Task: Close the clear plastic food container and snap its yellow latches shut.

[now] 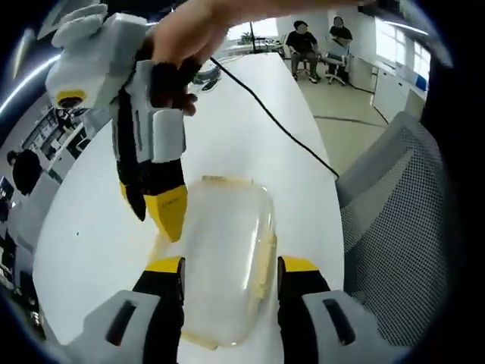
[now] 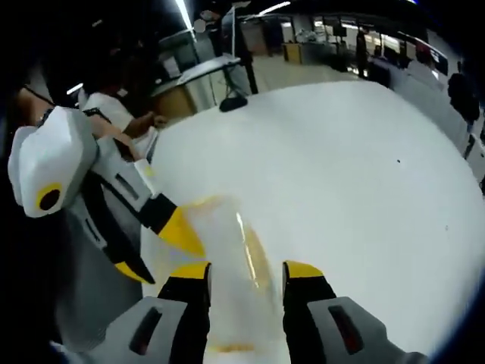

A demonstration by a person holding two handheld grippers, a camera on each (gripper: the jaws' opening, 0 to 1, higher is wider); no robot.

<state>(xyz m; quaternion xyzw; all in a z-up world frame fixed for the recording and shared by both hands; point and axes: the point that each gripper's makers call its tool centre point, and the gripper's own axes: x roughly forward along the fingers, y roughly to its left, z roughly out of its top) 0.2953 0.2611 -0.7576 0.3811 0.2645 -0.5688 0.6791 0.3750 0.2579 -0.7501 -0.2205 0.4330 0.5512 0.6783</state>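
In the left gripper view, a clear rectangular plastic food container (image 1: pixel 227 254) with pale yellow latches (image 1: pixel 264 258) along its sides is seen lying on a white oval table (image 1: pixel 258 121), its lid on; nothing can be made out inside. The left gripper (image 1: pixel 229 271) is held released, its yellow-tipped jaws spread on either side of the near end of the container. The right gripper (image 1: pixel 155 208), held by a hand (image 1: pixel 182 38), is lowered at the container's far left corner; whether it is clenched cannot be told. A black cable (image 1: pixel 280 125) is laid across the table, and a grey mesh chair (image 1: pixel 409 220) stands at the right.

In the right gripper view, the container (image 2: pixel 227 258) is blurred between the right gripper's (image 2: pixel 246 274) spread jaws, and the left gripper (image 2: pixel 163 235) is seen at its left edge.
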